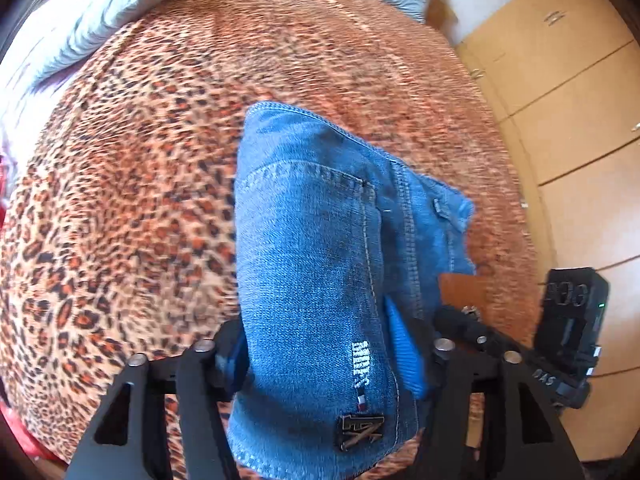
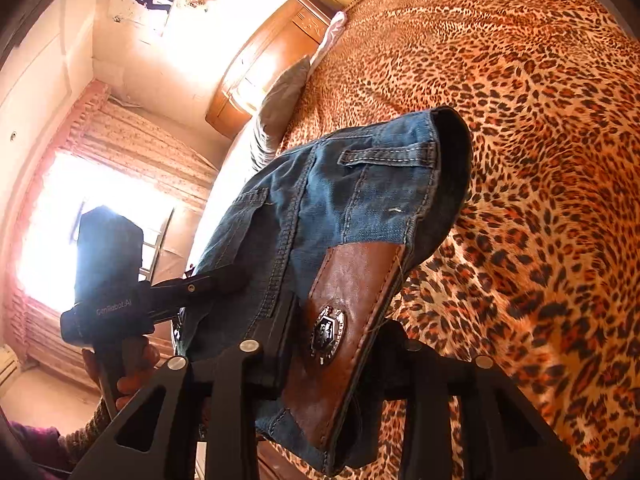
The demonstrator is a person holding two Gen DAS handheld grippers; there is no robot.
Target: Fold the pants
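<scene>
The blue jeans [image 1: 312,220] are a folded bundle raised over the leopard-print bedspread [image 1: 120,200]. My left gripper [image 1: 328,360] is shut on the end that bears a metal badge [image 1: 360,430], and denim fills the gap between its jaws. In the right wrist view my right gripper [image 2: 332,344] is shut on the waistband of the jeans [image 2: 360,184], at the brown leather patch [image 2: 352,280]. The right gripper's black housing [image 1: 572,320] shows just right of the bundle. A hand [image 2: 132,364] holds the left gripper's housing [image 2: 108,264].
The bedspread [image 2: 540,160] covers a wide bed. Grey pillows [image 1: 100,12] lie at its far end by a wooden headboard [image 2: 272,48]. Light wooden cabinet doors [image 1: 580,100] stand beyond the bed's right side. A bright curtained window [image 2: 80,220] is on the left.
</scene>
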